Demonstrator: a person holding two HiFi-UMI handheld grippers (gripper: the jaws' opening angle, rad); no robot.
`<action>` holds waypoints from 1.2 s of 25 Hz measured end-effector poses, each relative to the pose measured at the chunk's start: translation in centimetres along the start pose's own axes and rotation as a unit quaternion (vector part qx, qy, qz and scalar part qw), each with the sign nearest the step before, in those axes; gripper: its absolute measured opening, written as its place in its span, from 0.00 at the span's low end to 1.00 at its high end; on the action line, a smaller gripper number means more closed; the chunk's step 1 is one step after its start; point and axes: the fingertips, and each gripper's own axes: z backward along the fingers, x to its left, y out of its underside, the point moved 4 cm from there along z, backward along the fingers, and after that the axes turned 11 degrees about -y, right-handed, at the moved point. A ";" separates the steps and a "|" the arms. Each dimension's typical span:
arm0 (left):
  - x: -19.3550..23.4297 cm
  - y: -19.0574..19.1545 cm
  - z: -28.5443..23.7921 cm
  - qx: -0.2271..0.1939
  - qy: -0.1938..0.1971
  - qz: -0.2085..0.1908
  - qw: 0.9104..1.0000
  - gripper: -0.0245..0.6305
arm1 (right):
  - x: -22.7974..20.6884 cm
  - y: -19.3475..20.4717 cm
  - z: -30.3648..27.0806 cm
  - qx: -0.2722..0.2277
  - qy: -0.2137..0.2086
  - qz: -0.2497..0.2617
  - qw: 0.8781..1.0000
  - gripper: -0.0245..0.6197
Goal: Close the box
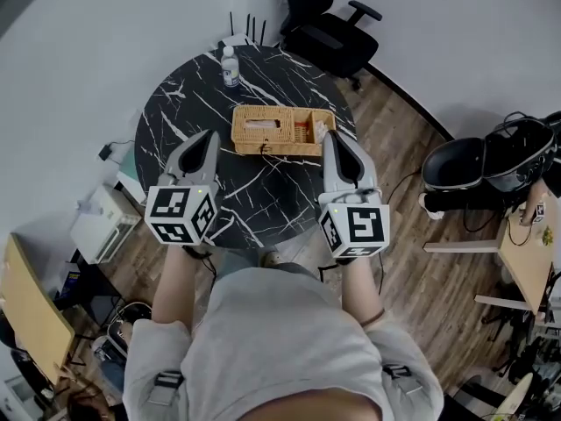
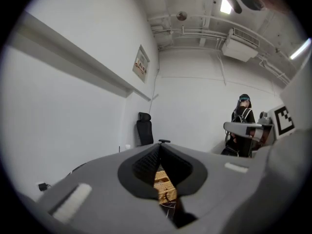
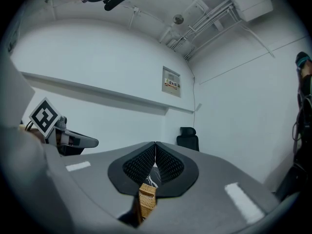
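A wicker box [image 1: 280, 130] lies near the middle of the round black marble table [image 1: 184, 103], its top open, with pale and orange contents showing inside. My left gripper [image 1: 210, 139] hovers above the table just left of the box, jaws shut and empty. My right gripper [image 1: 331, 139] hangs at the box's right end, also shut with nothing held. In the left gripper view the jaws [image 2: 159, 146] meet at the tip and the wicker box [image 2: 163, 186] shows below them. In the right gripper view the gripper [image 3: 155, 145] is shut, with a strip of wicker box [image 3: 146, 201] beneath.
A water bottle [image 1: 230, 67] stands at the table's far edge. A black office chair [image 1: 326, 26] sits beyond the table. A white unit [image 1: 101, 222] is on the floor at left, dark equipment [image 1: 491, 160] at right. A person [image 2: 243, 126] stands in the background.
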 end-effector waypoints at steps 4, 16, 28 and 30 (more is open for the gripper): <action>-0.3 -1.0 1.4 -0.025 -0.006 0.005 1.000 0.13 | 0.2 -0.3 0.8 -0.005 -0.001 0.002 1.000 0.05; -1.1 -2.9 4.4 -0.098 -0.025 -0.007 0.995 0.13 | 0.5 -1.2 2.8 -0.014 0.000 0.011 1.000 0.05; -1.5 -3.3 5.6 -0.131 -0.043 -0.015 0.990 0.13 | 0.1 -1.4 3.8 -0.019 0.011 0.016 1.000 0.05; -1.6 -3.3 5.5 -0.130 -0.045 -0.018 0.990 0.13 | 0.0 -1.3 3.9 -0.020 0.012 0.016 1.000 0.05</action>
